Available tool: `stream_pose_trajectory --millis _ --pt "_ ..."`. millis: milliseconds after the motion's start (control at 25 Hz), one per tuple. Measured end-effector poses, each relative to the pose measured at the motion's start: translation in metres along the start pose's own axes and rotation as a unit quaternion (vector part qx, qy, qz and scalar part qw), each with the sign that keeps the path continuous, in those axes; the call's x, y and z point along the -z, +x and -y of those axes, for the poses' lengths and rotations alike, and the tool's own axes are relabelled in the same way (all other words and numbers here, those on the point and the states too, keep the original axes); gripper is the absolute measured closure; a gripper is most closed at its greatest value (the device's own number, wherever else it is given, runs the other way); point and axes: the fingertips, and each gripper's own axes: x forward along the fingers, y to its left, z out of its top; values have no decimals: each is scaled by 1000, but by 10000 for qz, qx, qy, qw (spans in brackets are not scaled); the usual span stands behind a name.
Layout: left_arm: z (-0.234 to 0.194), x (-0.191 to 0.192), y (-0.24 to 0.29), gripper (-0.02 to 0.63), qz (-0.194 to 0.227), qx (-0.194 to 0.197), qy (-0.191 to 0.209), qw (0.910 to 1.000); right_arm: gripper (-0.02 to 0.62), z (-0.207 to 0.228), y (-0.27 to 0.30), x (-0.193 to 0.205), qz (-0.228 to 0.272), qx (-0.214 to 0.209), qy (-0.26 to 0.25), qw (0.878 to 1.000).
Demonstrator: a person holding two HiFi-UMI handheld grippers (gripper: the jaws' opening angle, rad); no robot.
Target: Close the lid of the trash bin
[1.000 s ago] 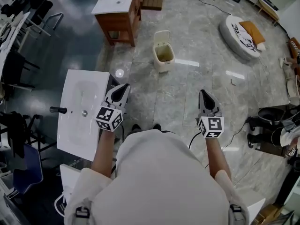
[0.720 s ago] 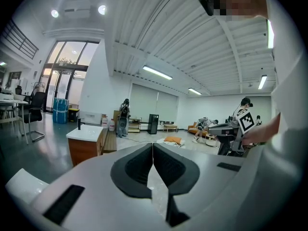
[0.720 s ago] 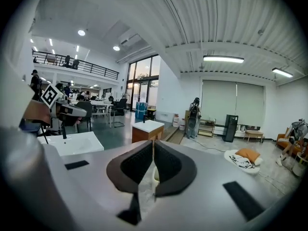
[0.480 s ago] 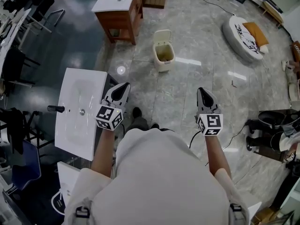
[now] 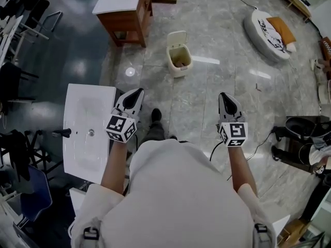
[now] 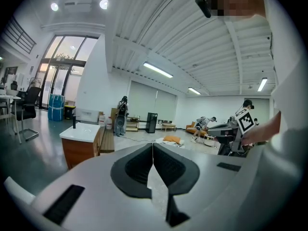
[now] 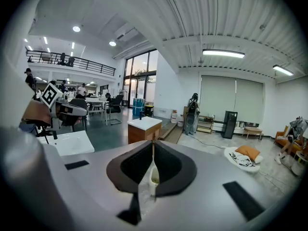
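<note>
Cream trash bin [image 5: 179, 61]: on the floor [image 5: 207, 97], well ahead, its lid [image 5: 177, 37] standing up open.
Left hand-held gripper [image 5: 136, 93]: jaws squeezed together, holding nothing.
Right hand-held gripper [image 5: 224, 97]: jaws together too, empty, aimed at the bin.
Just changed: the person stepped forward, and the white sink [image 5: 88, 128] slid back.
Means: still walking over, lid not touched yet.

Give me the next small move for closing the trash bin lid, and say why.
Probably step forward toward the trash bin. Its lid stands raised, and the bin sits on the floor well ahead of the left gripper and the right gripper, seemingly beyond reach. Both are shut and empty, so either could then push the lid down.
</note>
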Motion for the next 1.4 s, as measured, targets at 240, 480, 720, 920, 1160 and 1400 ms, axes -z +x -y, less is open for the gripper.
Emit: stream_pose_trajectory --millis 240,480,720,920,1160,1400 --pt "-43 -8 27 588 -38 116 -41 9999 561 -2 42 -10 -143 48 23 9999" --pt "-87 -14 60 588 -130 287 -41 9995 561 0 83 -22 -249 206 74 9995" --pt "-129 -20 87 588 -225 556 36 9982 561 1 116 -33 -354 493 116 9981" --pt "-160 -25 106 588 -248 707 90 9971 561 -2 137 -41 -385 671 153 9969" --pt "-178 -31 124 588 -227 824 48 9963 561 -10 157 -46 -441 710 207 9963" --pt "-180 -33 137 588 -259 928 50 9953 561 -6 165 -48 -472 756 239 9957"
